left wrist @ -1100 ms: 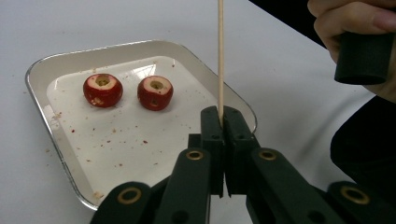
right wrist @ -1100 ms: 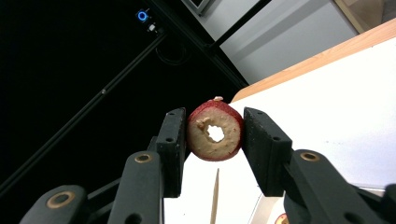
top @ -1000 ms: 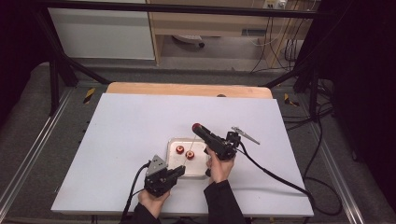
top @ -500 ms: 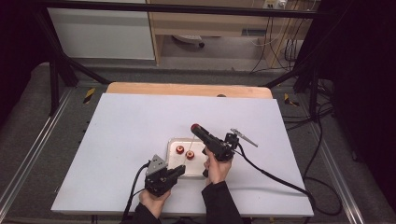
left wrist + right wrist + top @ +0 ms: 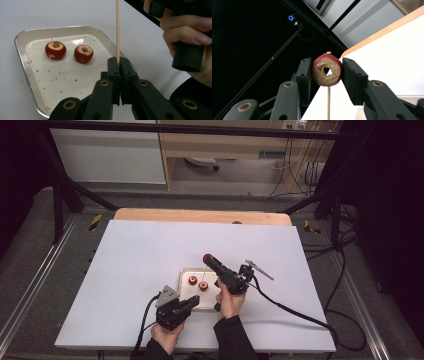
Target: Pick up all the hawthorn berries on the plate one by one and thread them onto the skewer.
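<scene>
My left gripper (image 5: 119,62) is shut on the lower end of a thin wooden skewer (image 5: 117,30), which stands upright near the tray's front right corner. My right gripper (image 5: 325,72) is shut on a cored red fruit (image 5: 327,71) and holds it in the air over the skewer's (image 5: 328,102) top; the stick shows just below the fruit's hole. In the high view the right gripper (image 5: 206,258) reaches up and left over the tray, and the left gripper (image 5: 189,303) sits at its front edge. Two more cored red fruits (image 5: 55,50) (image 5: 83,53) lie in the metal tray (image 5: 22,37).
The tray (image 5: 184,271) sits front of centre on the white table top (image 5: 140,255), with crumbs scattered in it. Cables trail from both grippers to the front and right. A wooden strip (image 5: 200,216) runs along the table's far edge.
The right gripper with the fruit has edged very slightly to the left. The left gripper and the skewer have kept still.
</scene>
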Available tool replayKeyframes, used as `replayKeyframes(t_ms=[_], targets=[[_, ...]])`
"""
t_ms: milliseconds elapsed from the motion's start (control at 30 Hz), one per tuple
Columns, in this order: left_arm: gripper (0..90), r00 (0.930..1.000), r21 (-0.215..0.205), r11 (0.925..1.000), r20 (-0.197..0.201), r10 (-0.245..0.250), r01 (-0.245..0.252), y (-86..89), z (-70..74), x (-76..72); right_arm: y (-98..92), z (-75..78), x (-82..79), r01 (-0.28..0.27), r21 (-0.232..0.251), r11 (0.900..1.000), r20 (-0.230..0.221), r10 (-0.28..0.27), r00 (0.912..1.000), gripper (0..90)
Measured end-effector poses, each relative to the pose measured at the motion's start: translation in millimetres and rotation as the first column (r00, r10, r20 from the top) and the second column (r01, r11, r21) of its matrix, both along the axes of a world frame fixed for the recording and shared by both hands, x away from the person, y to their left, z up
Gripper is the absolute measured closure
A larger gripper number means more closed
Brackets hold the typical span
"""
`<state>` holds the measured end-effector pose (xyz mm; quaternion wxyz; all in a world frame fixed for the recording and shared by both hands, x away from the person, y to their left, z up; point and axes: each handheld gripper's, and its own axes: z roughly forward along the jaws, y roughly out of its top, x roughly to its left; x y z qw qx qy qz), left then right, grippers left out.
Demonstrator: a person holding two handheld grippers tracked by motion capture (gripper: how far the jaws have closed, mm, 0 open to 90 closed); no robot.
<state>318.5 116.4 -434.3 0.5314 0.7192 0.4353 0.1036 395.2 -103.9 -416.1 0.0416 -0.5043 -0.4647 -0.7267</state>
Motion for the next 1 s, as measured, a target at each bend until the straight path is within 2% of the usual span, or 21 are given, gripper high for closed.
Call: replayKeyframes(t_ms=[133, 233, 433, 467, 533, 567, 600, 767, 1000], targets=[[88.3, 1.0000, -0.007, 0.9999, -0.004, 0.008, -0.008, -2.2, 0.4, 1.5, 1.4, -1.8, -1.6, 0.000, 0.012, 1.000, -0.006, 0.000, 1.0000, 61.0], [88.4, 0.9998, -0.004, 0.9999, 0.011, 0.016, -0.016, -3.1, 2.1, 3.9, 2.3, -2.7, -3.4, -0.003, 0.017, 1.000, -0.008, 0.003, 1.0000, 61.1], [88.4, 0.9995, -0.012, 0.9997, 0.021, 0.023, -0.023, -4.0, 5.5, 8.5, 2.7, -2.9, -5.5, -0.010, 0.014, 1.000, -0.008, 0.010, 0.9999, 61.1], [88.4, 0.9998, -0.016, 0.9997, 0.012, 0.019, -0.019, -5.0, 6.2, 9.4, 3.2, -3.1, -6.0, -0.015, 0.013, 1.000, -0.013, 0.015, 0.9998, 61.2], [88.4, 0.9995, -0.008, 0.9997, 0.022, 0.022, -0.022, -6.2, 7.4, 11.7, 3.7, -4.6, -6.7, -0.014, 0.012, 1.000, -0.008, 0.015, 0.9999, 61.2], [88.5, 0.9998, -0.018, 0.9997, 0.012, 0.017, -0.017, -7.5, 7.3, 12.1, 3.9, -4.8, -7.0, -0.015, 0.010, 1.000, -0.006, 0.015, 0.9999, 61.2], [88.5, 0.9996, -0.011, 0.9998, 0.022, 0.017, -0.017, -7.8, 7.3, 13.1, 4.1, -4.6, -7.2, -0.017, 0.008, 1.000, -0.009, 0.017, 0.9998, 61.2], [88.5, 0.9998, -0.023, 0.9997, 0.013, 0.013, -0.012, -5.6, 10.1, 16.6, 3.9, -5.2, -8.8, -0.030, -0.018, 0.999, -0.003, 0.030, 0.9995, 61.3], [88.6, 0.9999, -0.010, 0.9999, 0.014, 0.005, -0.005, -5.8, 14.1, 22.6, 5.8, -8.8, -11.7, -0.053, -0.051, 0.997, -0.004, 0.053, 0.9986, 61.4]])
